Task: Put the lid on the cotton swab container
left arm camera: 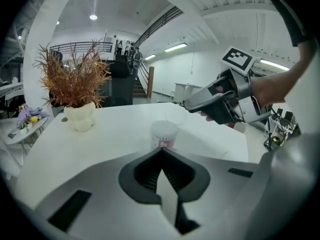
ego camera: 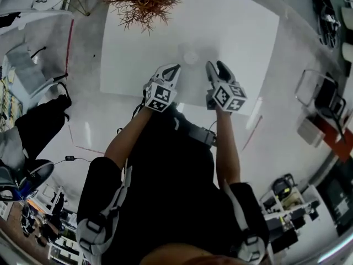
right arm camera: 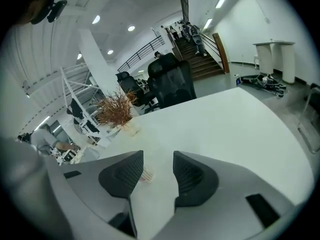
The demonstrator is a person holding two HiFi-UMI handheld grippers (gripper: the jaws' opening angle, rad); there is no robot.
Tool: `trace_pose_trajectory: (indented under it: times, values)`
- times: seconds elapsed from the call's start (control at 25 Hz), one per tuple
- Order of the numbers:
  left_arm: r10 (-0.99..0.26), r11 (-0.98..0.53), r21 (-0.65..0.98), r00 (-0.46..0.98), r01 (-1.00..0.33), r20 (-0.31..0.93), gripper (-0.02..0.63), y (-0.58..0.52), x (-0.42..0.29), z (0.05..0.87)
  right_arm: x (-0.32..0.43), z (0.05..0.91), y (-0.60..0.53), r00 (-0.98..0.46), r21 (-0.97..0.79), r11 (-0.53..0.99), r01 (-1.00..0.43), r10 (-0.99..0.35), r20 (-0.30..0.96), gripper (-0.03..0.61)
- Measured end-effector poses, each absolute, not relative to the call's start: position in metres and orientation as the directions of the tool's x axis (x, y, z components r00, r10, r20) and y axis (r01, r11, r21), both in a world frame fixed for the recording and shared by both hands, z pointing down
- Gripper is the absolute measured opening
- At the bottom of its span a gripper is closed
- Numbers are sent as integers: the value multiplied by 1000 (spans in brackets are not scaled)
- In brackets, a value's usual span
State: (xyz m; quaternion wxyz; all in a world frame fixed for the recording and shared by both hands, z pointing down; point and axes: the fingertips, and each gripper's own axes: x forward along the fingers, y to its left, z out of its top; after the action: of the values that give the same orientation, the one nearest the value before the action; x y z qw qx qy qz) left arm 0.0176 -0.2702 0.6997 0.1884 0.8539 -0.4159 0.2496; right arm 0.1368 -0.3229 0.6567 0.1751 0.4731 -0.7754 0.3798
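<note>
The cotton swab container is a small clear round tub with white swabs inside, standing open-topped on the white table. In the left gripper view the container stands just beyond my left gripper, whose jaws meet at the tips with nothing between them. A faint clear round shape lies right behind it; I cannot tell if it is the lid. My right gripper is open and empty, with the container low beside its left jaw. From above, the left gripper and right gripper flank the container at the table's near edge.
A dried reddish plant in a white pot stands at the table's far left. A black office chair stands beyond the far edge. Desks, chairs and equipment ring the table on the floor.
</note>
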Motion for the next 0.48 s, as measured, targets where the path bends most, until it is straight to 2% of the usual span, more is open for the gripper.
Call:
trace_pose_trajectory:
  times: [0.28, 0.48]
  values:
    - [-600, -581, 133, 533, -803, 596, 5, -281, 19, 718, 131, 682, -326, -546, -502, 245, -829, -545, 636, 173]
    - [-597, -575, 143, 532, -806, 600, 5, -285, 18, 722, 119, 677, -325, -602, -531, 296, -794, -511, 614, 173]
